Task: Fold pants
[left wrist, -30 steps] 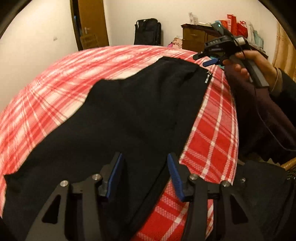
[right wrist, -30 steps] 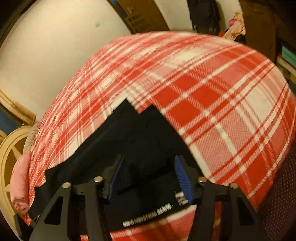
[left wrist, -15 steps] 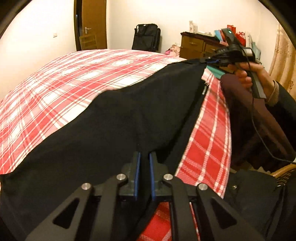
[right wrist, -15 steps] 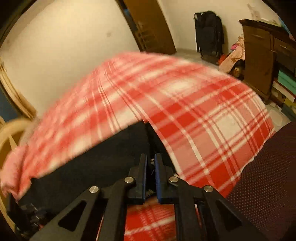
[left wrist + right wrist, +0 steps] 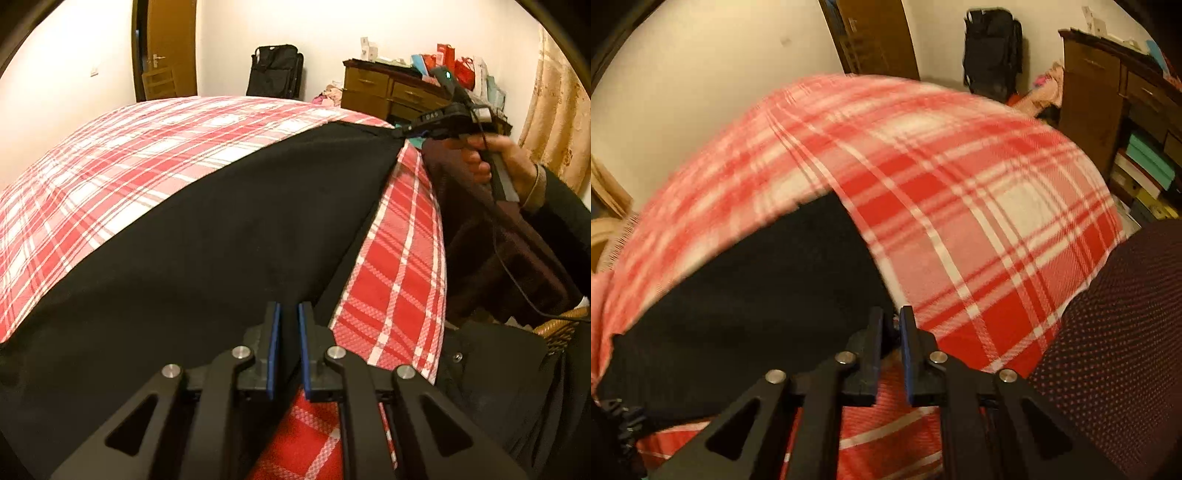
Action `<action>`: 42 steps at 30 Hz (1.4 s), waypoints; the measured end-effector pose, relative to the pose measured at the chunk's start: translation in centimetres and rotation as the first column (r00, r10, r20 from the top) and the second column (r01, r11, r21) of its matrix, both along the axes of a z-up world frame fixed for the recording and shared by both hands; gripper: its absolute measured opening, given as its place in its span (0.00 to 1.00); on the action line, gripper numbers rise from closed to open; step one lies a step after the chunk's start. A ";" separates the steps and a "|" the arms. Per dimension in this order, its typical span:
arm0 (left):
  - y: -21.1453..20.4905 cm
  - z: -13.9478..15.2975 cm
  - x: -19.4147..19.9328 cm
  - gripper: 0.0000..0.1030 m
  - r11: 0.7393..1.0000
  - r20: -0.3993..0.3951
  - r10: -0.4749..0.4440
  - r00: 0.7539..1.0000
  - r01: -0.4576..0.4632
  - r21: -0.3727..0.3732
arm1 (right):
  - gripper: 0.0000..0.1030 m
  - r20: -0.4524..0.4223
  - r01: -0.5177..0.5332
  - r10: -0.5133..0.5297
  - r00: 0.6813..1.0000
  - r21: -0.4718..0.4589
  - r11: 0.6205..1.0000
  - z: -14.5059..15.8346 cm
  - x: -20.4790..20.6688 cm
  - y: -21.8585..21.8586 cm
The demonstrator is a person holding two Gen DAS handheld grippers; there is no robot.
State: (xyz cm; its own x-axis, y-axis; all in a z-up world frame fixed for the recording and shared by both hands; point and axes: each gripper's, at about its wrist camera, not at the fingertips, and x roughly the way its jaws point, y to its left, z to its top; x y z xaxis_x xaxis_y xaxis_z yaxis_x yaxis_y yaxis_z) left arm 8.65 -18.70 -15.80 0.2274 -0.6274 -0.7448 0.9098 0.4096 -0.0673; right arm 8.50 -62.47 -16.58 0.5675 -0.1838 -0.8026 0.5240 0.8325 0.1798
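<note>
Black left claw (image 5: 288, 325), blue pads, silver screws; seemingly dark sleeve (image 5: 569, 206)

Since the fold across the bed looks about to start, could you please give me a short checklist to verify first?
1. Left gripper shut on the black pants edge: ok.
2. Right gripper shut on the pants' other end: ok, fabric sits between its fingers.
3. Lifted edge taut between both grippers: ok, it runs straight in the left wrist view.
4. Plaid bedspread beyond the pants free for the fold: ok.
5. Both pant legs aligned: cannot tell, the raised cloth hides them.
</note>
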 end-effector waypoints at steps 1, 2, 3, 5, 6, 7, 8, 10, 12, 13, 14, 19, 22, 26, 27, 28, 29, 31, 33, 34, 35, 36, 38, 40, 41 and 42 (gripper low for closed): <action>-0.1 -0.3 0.1 0.11 1.000 -0.010 0.003 1.000 -0.003 -0.001 | 0.18 0.004 0.018 -0.018 1.000 -0.027 0.999 0.3 -0.1 0.0; -0.2 -0.5 0.2 0.13 1.000 -0.022 0.005 1.000 -0.005 -0.002 | 0.18 0.005 0.038 -0.038 0.999 -0.077 0.996 1.0 -0.2 0.1; -0.2 -0.6 0.2 0.14 1.000 -0.022 0.016 1.000 -0.016 -0.004 | 0.18 0.014 0.041 -0.040 0.999 -0.089 0.995 1.4 -0.3 0.3; 0.2 -0.2 -0.2 0.15 0.999 -0.021 0.025 0.999 -0.026 -0.034 | 0.23 0.032 0.037 -0.034 0.999 -0.123 0.992 2.8 -0.2 0.7; 0.5 0.0 -0.4 0.20 0.999 -0.023 0.022 0.999 -0.023 -0.046 | 0.41 0.031 0.034 -0.029 0.999 -0.163 0.986 3.5 0.1 1.3; 0.8 0.4 -0.6 0.23 0.998 -0.023 0.019 1.000 -0.021 -0.057 | 0.50 0.046 0.023 -0.015 0.999 -0.186 0.982 4.2 0.3 1.8; 1.2 0.9 -0.9 0.32 0.997 -0.010 0.021 1.000 -0.021 -0.068 | 0.53 0.070 -0.003 0.016 0.997 -0.185 0.983 4.8 0.6 2.6; 2.2 1.8 -1.5 0.49 0.995 0.023 0.024 0.999 -0.021 -0.094 | 0.53 0.099 -0.078 0.094 0.991 -0.157 0.984 5.7 1.4 4.4; 3.4 2.7 -1.8 0.58 0.993 0.063 0.061 0.996 -0.055 -0.101 | 0.53 0.123 -0.204 0.220 0.968 -0.128 0.970 6.2 2.8 8.1; 4.1 3.1 -1.8 0.58 0.992 0.075 0.081 0.994 -0.073 -0.107 | 0.53 0.119 -0.271 0.286 0.951 -0.124 0.954 6.1 3.7 10.3; 5.2 3.5 -1.7 0.58 0.989 0.096 0.114 0.989 -0.104 -0.107 | 0.53 0.113 -0.329 0.343 0.932 -0.129 0.936 6.0 4.6 12.5; 12.4 3.9 -0.6 0.63 0.948 0.151 0.316 0.937 -0.304 -0.097 | 0.53 0.115 -0.663 0.668 0.735 -0.083 0.744 4.9 9.0 26.5; 15.7 2.3 0.0 0.63 0.926 0.114 0.377 0.919 -0.372 -0.062 | 0.53 0.155 -0.793 0.783 0.603 0.003 0.610 4.1 11.5 33.5; 17.1 -0.2 -0.3 0.63 0.922 0.044 0.386 0.921 -0.385 -0.034 | 0.53 0.016 -0.811 0.811 0.584 -0.021 0.585 1.8 14.2 39.0; 17.1 -0.9 -0.3 0.63 0.924 0.015 0.382 0.924 -0.382 -0.022 | 0.53 -0.003 -0.811 0.811 0.585 -0.017 0.584 1.5 14.5 39.4; 17.1 -1.6 -0.4 0.64 0.926 -0.014 0.378 0.926 -0.378 -0.009 | 0.53 -0.018 -0.817 0.817 0.576 -0.020 0.576 1.4 14.7 39.9; 17.0 -1.8 -1.0 0.65 0.925 0.027 0.380 0.925 -0.379 -0.027 | 0.53 -0.017 -0.830 0.830 0.557 -0.031 0.556 1.7 14.8 40.8; 16.5 -1.7 -1.9 0.70 0.933 0.048 0.361 0.931 -0.361 -0.017 | 0.53 -0.004 -0.853 0.854 0.520 -0.037 0.520 2.4 15.7 42.1; 16.7 -1.0 -2.3 0.69 0.935 0.050 0.354 0.934 -0.353 -0.034 | 0.53 0.015 -0.872 0.873 0.488 -0.022 0.488 3.1 17.1 44.0; 17.3 -0.3 -2.5 0.70 0.933 0.053 0.357 0.933 -0.353 -0.071 | 0.53 0.026 -0.878 0.878 0.478 -0.010 0.478 3.4 17.9 44.9; 18.2 0.2 -2.7 0.70 0.927 0.060 0.368 0.928 -0.361 -0.097 | 0.53 0.035 -0.880 0.880 0.474 -0.006 0.475 3.6 18.7 46.1; 19.1 0.8 -2.6 0.72 0.919 0.074 0.387 0.919 -0.378 -0.110 | 0.53 0.040 -0.882 0.881 0.471 -0.007 0.472 3.6 19.6 47.2; 21.4 2.0 -2.0 0.78 0.885 0.141 0.462 0.876 -0.446 -0.130 | 0.52 0.037 -0.890 0.889 0.456 0.005 0.456 3.1 20.9 49.6; 24.1 2.6 -1.1 0.81 0.837 0.162 0.546 0.822 -0.529 -0.139 | 0.52 0.019 -0.888 0.888 0.459 0.029 0.458 2.1 22.3 51.1; 26.1 2.6 -0.4 0.81 0.799 0.160 0.602 0.783 -0.588 -0.127 | 0.52 -0.022 -0.880 0.880 0.475 0.018 0.475 1.2 23.0 52.0; 27.6 2.4 0.0 0.81 0.770 0.161 0.638 0.753 -0.628 -0.113 | 0.52 -0.073 -0.870 0.868 0.492 -0.004 0.493 0.3 23.5 52.6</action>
State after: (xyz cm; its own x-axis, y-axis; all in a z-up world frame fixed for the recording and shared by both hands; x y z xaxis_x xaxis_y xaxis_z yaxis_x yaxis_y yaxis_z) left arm 8.62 8.94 -13.41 0.7109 -0.3262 -0.6230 0.4412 0.8968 0.0339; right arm 32.05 -9.83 -16.33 0.4134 0.3492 -0.8409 -0.4608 0.8768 0.1376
